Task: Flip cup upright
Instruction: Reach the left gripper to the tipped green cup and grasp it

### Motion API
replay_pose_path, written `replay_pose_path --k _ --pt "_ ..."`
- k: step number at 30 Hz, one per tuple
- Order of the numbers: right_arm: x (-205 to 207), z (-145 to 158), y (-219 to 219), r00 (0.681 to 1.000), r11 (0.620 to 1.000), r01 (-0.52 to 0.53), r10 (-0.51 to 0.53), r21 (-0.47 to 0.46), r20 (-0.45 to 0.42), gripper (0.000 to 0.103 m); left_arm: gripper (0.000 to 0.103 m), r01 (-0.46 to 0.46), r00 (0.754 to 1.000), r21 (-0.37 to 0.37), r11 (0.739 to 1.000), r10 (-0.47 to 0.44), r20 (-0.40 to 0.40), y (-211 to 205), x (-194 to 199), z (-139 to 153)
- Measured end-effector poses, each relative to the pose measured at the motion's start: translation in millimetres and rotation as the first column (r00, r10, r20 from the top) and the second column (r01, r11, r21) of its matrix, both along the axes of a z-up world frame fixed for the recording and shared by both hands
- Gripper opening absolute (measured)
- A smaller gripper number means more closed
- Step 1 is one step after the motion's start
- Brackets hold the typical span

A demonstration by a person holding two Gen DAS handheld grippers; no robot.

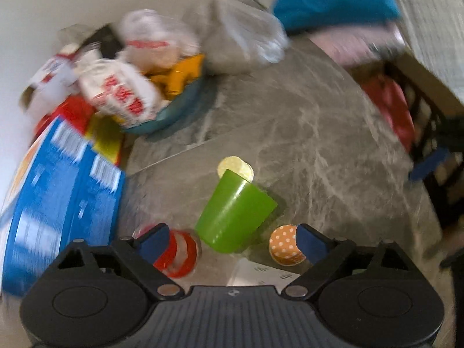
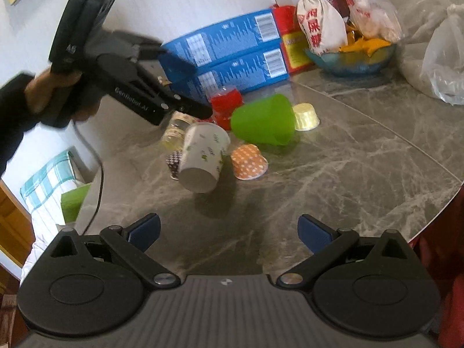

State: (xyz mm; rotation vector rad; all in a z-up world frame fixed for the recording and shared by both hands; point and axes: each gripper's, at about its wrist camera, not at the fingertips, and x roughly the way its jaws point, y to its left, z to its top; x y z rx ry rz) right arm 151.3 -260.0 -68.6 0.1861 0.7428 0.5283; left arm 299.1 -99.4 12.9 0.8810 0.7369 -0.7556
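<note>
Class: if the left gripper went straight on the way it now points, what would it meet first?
Most likely the green cup, lying on its side between the open left gripper fingers' line; depth is blurred.
</note>
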Motion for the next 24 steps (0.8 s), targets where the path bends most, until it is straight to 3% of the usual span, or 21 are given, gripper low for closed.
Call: replay_pose_path --k 3,7,15,24 --pt "6.4 -3.5 -9.4 1.000 1.000 0.021 -0.021 -0.009 -0.019 0.102 0.096 0.090 0.996 0.103 0.991 -0.089 -0.013 -14.5 15.6 -13.2" --pt "15.0 -9.3 -18.9 0.998 0.999 0.034 -0.035 -0.013 -0.046 0.102 0.091 0.158 0.986 0.174 0.972 -0.145 -0.082 -26.7 38.8 -29.0" --pt "32.4 -19.3 -27.2 0.996 0.999 0.045 -0.045 -0.005 -0.081 0.102 0.087 0.213 0.970 0.218 0.952 -0.179 -0.166 -37.6 65.3 -55.4" --pt "40.2 -23.4 -34.3 0.996 0.999 0.035 -0.032 0.029 -0.083 0.102 0.074 0.255 0.954 0.256 0.932 -0.199 -0.226 -47.9 78.4 -72.7"
